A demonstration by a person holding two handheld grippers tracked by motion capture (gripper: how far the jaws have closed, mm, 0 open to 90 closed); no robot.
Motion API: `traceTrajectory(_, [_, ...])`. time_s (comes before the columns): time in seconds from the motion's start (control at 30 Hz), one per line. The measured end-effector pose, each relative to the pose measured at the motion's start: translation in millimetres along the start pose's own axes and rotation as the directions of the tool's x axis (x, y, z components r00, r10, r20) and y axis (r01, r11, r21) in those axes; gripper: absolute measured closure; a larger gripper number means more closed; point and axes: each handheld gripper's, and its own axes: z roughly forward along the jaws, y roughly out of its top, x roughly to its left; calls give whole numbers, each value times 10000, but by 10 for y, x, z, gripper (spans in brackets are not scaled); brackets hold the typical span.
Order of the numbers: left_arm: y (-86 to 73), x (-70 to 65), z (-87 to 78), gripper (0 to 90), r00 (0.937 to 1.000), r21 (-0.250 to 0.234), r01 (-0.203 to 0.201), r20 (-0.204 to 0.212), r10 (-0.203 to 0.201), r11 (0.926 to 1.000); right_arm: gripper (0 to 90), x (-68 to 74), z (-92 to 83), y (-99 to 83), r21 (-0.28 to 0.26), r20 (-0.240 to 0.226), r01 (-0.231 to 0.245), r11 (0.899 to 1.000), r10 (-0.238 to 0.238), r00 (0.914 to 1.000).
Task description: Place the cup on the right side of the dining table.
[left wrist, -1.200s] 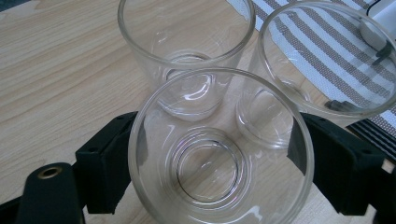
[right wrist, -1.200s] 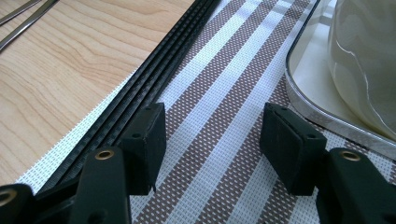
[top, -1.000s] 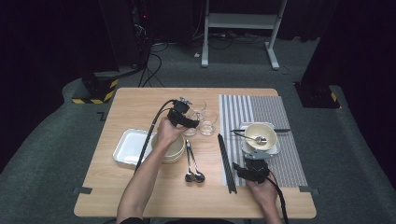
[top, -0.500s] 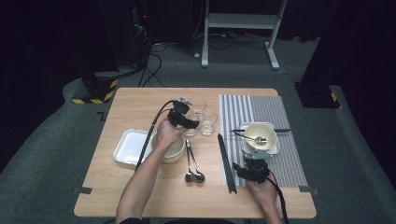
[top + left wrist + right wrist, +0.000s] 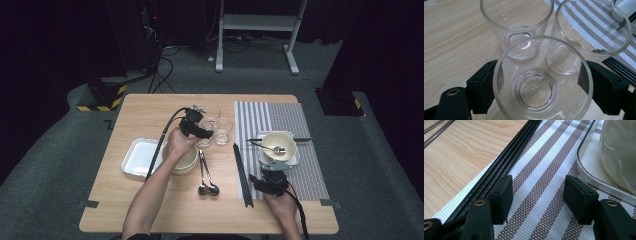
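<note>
The left gripper (image 5: 541,82) clasps the nearest glass (image 5: 541,100), with 2 more glasses at 12 and 1 o'clock. The right gripper (image 5: 537,195) hangs open, empty, above the striped mat (image 5: 544,182).

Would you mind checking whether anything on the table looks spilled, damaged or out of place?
Nothing stands out. The three glasses are upright, empty and unbroken; the left gripper has one between its pads. The bowl with its spoon sits on its tray on the striped mat, and no spill shows.
</note>
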Motion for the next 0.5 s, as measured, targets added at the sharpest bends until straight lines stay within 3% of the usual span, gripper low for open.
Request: traceTrajectory(0.5, [49, 8, -210, 185, 9997, -256, 90, 231, -84, 9996, 407, 4, 1, 1, 5, 15, 33, 10000, -33, 10000])
